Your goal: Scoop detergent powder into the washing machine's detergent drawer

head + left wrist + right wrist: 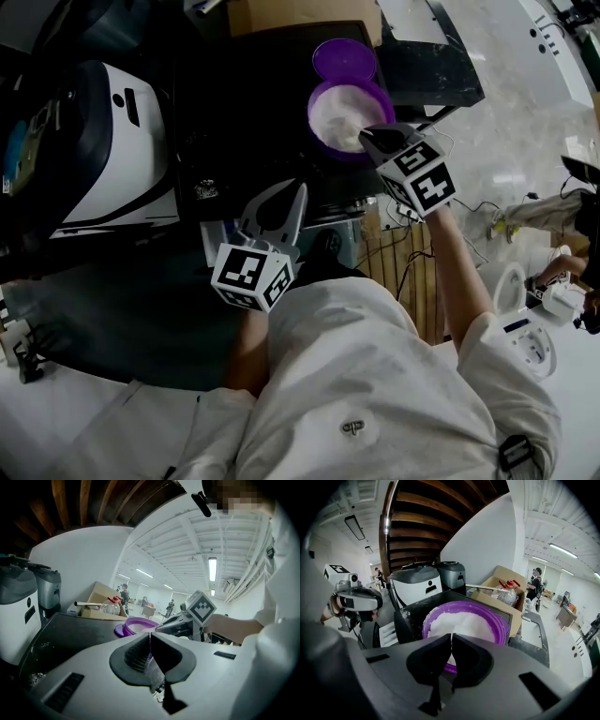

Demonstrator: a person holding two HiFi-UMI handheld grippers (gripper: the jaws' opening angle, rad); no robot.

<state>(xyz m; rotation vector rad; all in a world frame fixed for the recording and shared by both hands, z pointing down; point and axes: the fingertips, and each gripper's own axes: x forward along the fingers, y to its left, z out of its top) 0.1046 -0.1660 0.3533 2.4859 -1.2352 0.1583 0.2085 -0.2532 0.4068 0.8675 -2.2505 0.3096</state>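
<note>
A purple tub [330, 142] of white detergent powder [461, 623] stands on a black machine top [244, 103], with its purple lid [344, 58] just behind it. My right gripper [366, 136] hovers at the tub's near rim. Its jaws are shut to a slit and nothing shows between them [452, 635]. My left gripper [300, 187] points at the tub from the machine's front edge, also shut; only a thin purple sliver shows in its slit [150, 634]. No scoop is visible. I cannot make out a detergent drawer.
A white and grey appliance [112, 141] stands left of the black top, and a cardboard box [506, 599] with bottles behind it. Powder specks [37, 677] lie on the top. Wooden slats [412, 272] and cables are on the floor to the right. People stand far off.
</note>
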